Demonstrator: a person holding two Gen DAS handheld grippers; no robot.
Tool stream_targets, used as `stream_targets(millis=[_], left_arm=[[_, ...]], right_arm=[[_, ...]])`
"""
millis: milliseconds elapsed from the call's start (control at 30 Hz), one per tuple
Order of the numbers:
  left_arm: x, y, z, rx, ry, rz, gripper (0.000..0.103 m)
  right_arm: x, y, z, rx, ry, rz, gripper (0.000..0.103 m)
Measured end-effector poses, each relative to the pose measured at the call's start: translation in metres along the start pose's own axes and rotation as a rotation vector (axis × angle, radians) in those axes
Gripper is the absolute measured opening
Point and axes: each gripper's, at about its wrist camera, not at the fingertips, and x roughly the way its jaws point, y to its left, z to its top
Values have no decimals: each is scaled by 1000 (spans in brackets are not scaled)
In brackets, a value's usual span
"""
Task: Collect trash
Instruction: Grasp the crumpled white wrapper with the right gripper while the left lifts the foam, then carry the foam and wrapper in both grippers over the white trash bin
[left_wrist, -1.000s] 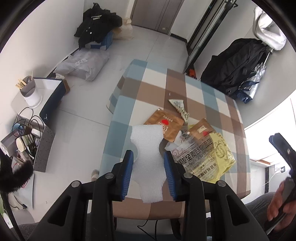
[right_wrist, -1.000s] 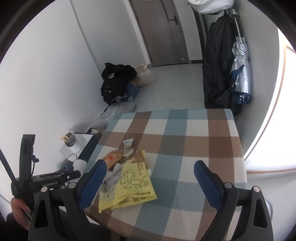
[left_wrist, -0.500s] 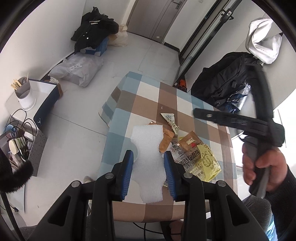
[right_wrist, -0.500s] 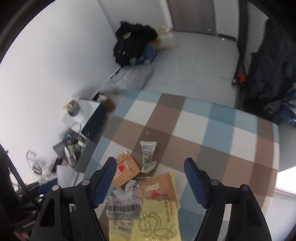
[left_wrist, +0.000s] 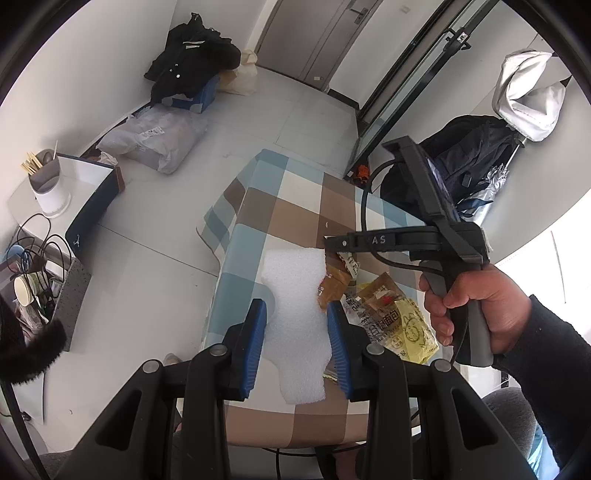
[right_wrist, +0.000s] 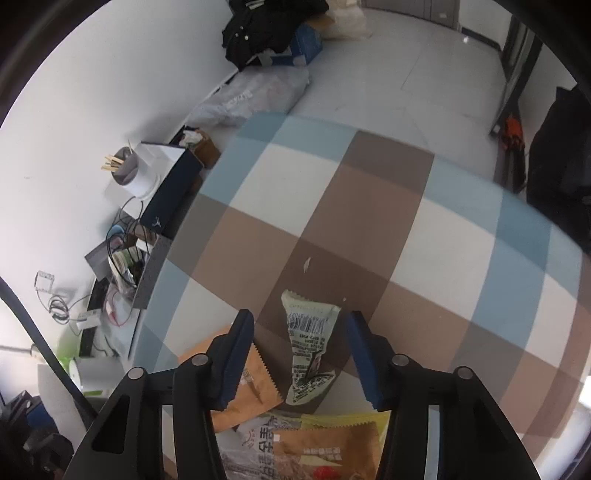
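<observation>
Pale wrapper (right_wrist: 308, 345) between closing right tongs (right_wrist: 300, 358)

Right gripper (right_wrist: 301, 356) jaws closing around pale green wrapper (right_wrist: 308, 345), untouched, on checked tablecloth (right_wrist: 369, 221)

The counter (right_wrist: 369, 206) wears a checked cloth of pale blue, white, light brown and dark brown squares. The foam sheet (left_wrist: 295, 314) is plain white. A wrapper (right_wrist: 308, 343) is pale green-white with black print and a barcode. Left of it lies an orange-brown packet (right_wrist: 255, 391) with a zigzag edge. The near bag (left_wrist: 410, 325) is yellow with dark line drawing. The fingers (left_wrist: 256, 343) carry blue pads on black arms. The floor (left_wrist: 295, 122) is light grey.
</observation>
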Motion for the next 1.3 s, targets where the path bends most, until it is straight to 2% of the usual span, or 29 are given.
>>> stream_targets(millis=[33,67,300,500,800,867,1033,1167,1300], left_arm=[[0,1,0,-1,0,4,29],[0,1,0,-4,1,5,29],[1,1,-1,-17,-2,22,29],[0,-8,-5,9,-32,65,29],[-1,-31,-16,60,-59,78,29],[0,-37,-20,66,-50,64,29],[-1,-55,-29,103,-52,66,29],[-11,-86,-33,204,-102,86,29],[-20,-121,-38,283,-121,63,29]], right_arm=[[1,-1,0,-5,2,-17,31],[-1,0,-1,-20,-14,-34,27],[-13,-12,-11,1,-72,1,26],[-68,-26,-33,35,-228,76,25],[-146,-45,-98,45,-467,134,23],[-160,-48,-112,40,-499,161,23],[-188,-57,-145,26,-548,156,23],[-214,-69,-180,39,-605,168,23],[-246,-84,-219,60,-675,167,23]])
